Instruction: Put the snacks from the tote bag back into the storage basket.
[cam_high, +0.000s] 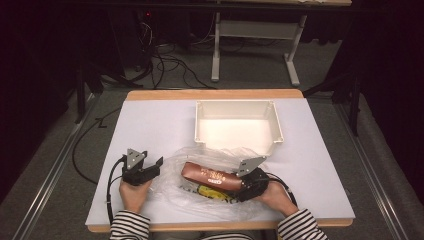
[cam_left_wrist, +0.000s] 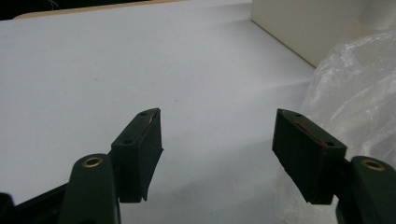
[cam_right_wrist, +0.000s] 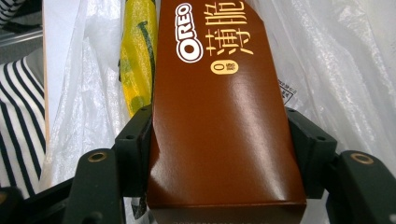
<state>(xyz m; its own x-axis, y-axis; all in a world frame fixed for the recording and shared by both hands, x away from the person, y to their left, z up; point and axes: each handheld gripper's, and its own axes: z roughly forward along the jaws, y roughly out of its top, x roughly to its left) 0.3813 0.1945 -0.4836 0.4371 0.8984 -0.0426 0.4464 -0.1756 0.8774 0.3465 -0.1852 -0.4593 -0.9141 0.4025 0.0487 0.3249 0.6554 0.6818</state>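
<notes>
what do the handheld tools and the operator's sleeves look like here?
Both tools, left tool and right tool, are black, each topped by a grey three-cornered plate and trailing a black cable. The jaws are dark blocky pads on arms with brass-coloured rivets. The sleeves are black-and-white striped.

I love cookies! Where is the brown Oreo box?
The brown cardboard Oreo box lies near the table's front edge, on the crinkly clear plastic bag, clamped in the right hand-held gripper, in front of the white plastic bin.
</notes>
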